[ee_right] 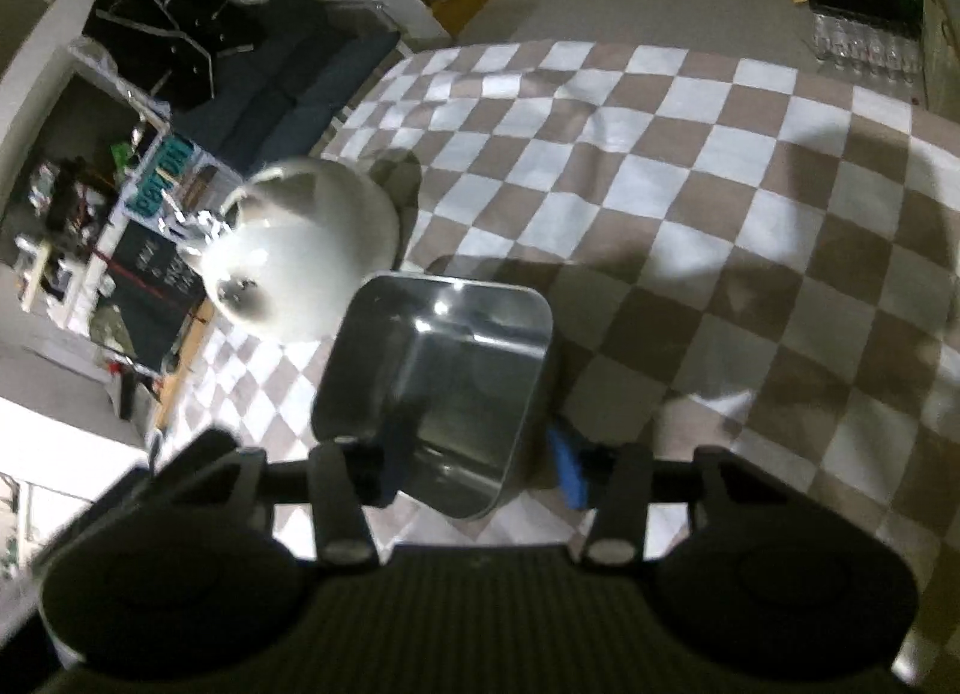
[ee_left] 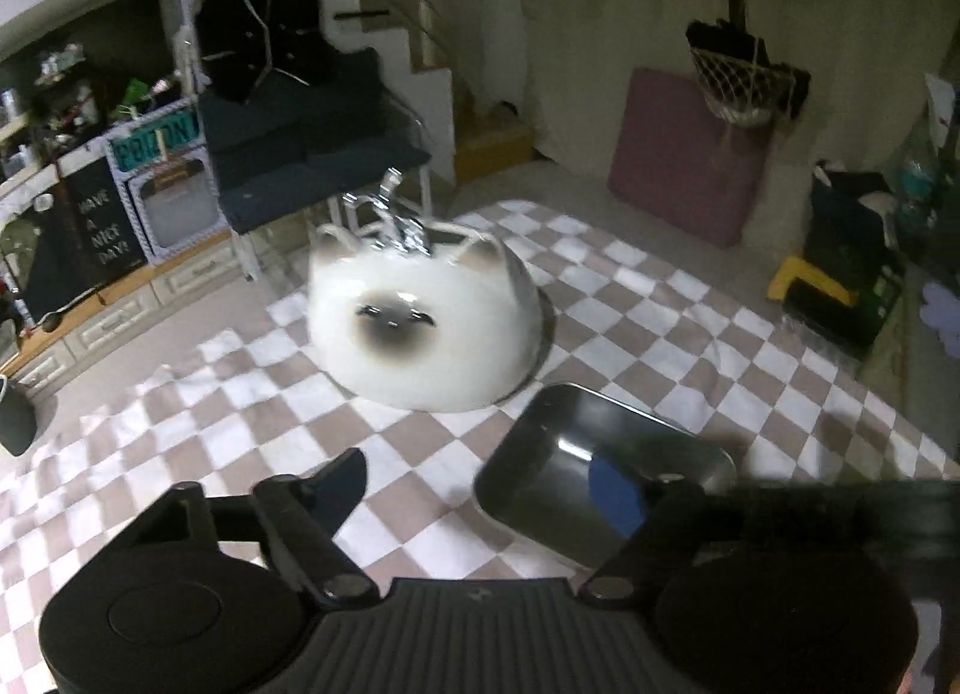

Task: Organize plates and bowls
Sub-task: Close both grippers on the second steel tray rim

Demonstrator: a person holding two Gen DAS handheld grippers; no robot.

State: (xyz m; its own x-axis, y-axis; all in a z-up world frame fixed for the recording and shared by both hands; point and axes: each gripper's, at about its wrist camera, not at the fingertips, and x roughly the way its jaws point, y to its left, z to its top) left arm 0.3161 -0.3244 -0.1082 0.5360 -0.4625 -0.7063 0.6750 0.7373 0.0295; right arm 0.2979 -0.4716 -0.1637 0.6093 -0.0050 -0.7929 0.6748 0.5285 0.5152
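Observation:
A steel square tray (ee_left: 576, 412) lies on the checkered cloth, near both grippers. My left gripper (ee_left: 480, 472) is open: its blue-padded right finger (ee_left: 612, 490) hangs over the tray's inside and its left finger (ee_left: 342, 484) is over the cloth. In the right wrist view the tray (ee_right: 462, 334) sits between the jaws of my right gripper (ee_right: 483, 430). Its left finger (ee_right: 402, 436) is inside the tray and its blue pad (ee_right: 567, 466) is outside the right wall, with a gap showing. Beyond the tray sits a white cat-faced bowl (ee_left: 420, 328) (ee_right: 300, 250).
A shiny metal piece (ee_left: 396, 220) shows at the bowl's far rim. The checkered cloth (ee_right: 690, 153) stretches far to the right. Beyond its edge stand a dark blue chair (ee_left: 312, 153), a pink cushion (ee_left: 684, 153) against the wall and crates (ee_left: 840, 274) at the right.

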